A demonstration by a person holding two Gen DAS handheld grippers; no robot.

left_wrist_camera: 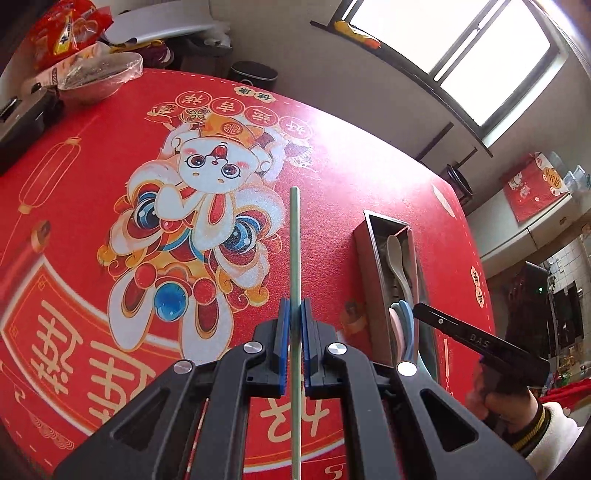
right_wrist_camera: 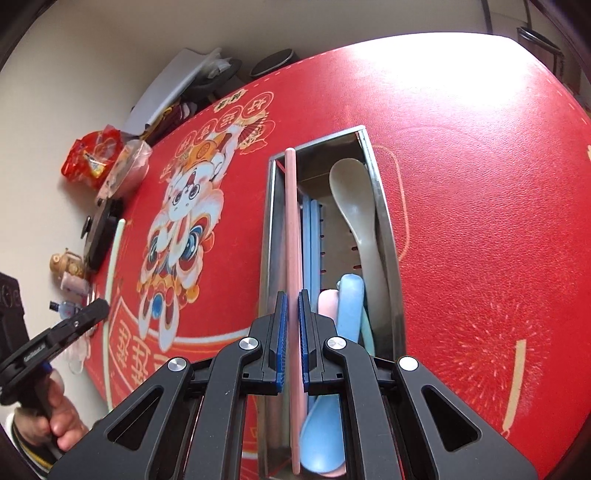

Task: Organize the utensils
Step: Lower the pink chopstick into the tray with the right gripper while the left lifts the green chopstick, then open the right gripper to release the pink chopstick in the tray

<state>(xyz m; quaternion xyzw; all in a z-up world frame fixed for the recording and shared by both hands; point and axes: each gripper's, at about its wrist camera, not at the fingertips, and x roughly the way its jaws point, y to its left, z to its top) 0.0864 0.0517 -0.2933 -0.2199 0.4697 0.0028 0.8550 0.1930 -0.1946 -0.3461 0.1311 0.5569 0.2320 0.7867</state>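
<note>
Bowl (left_wrist_camera: 101, 75), snack bag (left_wrist_camera: 68, 29) and dark case (left_wrist_camera: 22, 125) crowd the table's (left_wrist_camera: 92, 206) far-left corner; the metal box (left_wrist_camera: 373, 280) stands near its right edge, with open cloth between.

The right gripper (left_wrist_camera: 480, 343) bears pale letters reading "DAS" along its black side, while the red tablecloth (left_wrist_camera: 110, 184) carries large Chinese characters, inverted and not clearly readable.

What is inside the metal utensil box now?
In the metal utensil box lie a beige spoon, blue chopsticks, and blue and pink spoon handles. The right gripper, holding a pink chopstick, covers the near end.
</note>
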